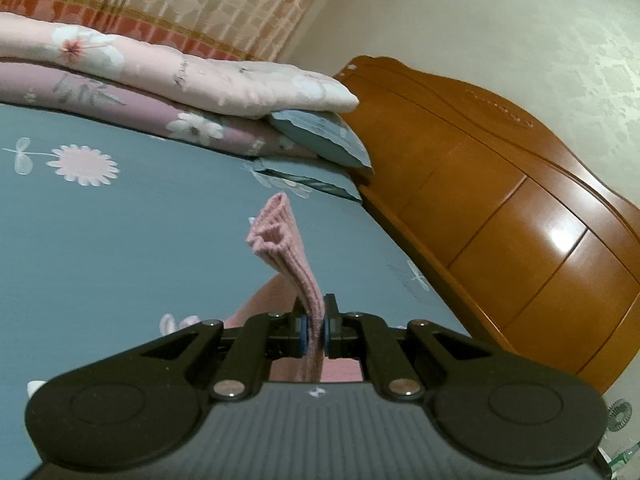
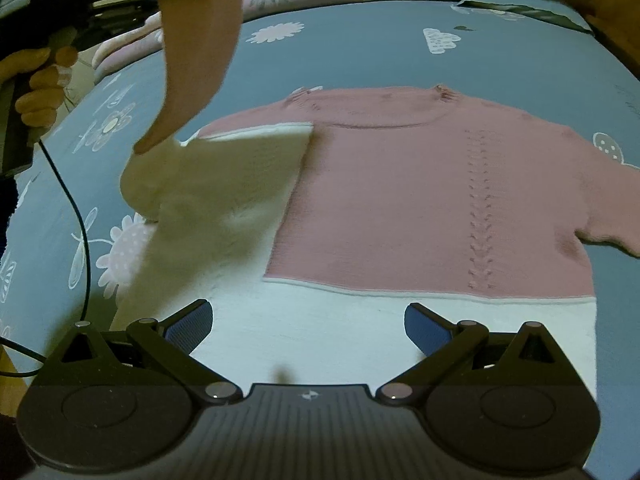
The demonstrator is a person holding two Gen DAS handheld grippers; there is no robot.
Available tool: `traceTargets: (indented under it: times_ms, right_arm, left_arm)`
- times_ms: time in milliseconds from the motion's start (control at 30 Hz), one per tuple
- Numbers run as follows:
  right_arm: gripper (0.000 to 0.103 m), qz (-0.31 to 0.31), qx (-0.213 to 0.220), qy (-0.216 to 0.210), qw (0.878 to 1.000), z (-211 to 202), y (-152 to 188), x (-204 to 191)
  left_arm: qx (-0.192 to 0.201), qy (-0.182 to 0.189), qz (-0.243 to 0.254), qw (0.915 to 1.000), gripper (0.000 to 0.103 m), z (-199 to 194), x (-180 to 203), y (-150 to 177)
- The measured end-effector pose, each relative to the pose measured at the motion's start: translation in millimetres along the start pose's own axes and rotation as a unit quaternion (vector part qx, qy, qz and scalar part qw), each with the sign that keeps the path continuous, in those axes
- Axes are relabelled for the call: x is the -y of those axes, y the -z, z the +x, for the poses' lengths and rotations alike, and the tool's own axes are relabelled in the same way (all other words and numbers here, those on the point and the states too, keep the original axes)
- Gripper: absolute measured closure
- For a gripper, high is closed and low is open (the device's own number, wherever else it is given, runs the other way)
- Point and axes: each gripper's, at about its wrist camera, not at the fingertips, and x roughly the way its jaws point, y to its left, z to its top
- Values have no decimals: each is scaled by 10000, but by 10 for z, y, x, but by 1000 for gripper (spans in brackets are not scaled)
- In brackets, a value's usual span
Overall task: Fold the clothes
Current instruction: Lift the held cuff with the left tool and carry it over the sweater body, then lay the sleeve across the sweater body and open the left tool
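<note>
A pink ribbed-knit sweater with a white hem band (image 2: 420, 200) lies flat, front up, on the blue flower-print bed sheet (image 2: 360, 52), and its left sleeve is raised: the left tongs (image 1: 316, 326) are pressed together on the pink ribbed cuff (image 1: 280, 236). The right tongs (image 2: 308, 328) hover spread over the white hem, holding nothing. The step in hand looks like folding that sleeve inward; next the cuff should be carried across the chest, laid flat and let go without dragging the body askew.
</note>
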Motion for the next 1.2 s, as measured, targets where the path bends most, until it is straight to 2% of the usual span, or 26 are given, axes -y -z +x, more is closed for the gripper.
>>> traceTargets:
  times_ms: [300,600,800,1033,1200]
  right_arm:
    - [0,255,55,82,9996,-52,69,200]
    - [0,397,48,113,9991,-64,124,342]
    - [0,426,18,77,9991,-62,153,392]
    - [0,413,-173,204,9988,-52,177,383]
    - [0,417,-239,275,9985,-45,192,361]
  left_arm:
    - [-126,163,109,9997,98,355,240,-4]
    - [-477,262,204,9983,98,783,409,109]
    - [-732,140,220,9970,98,1102,458,250]
    - [-800,-203,395,9958,98,1359,584,504]
    - [-909,-470,734,9920,98,1512,706,705]
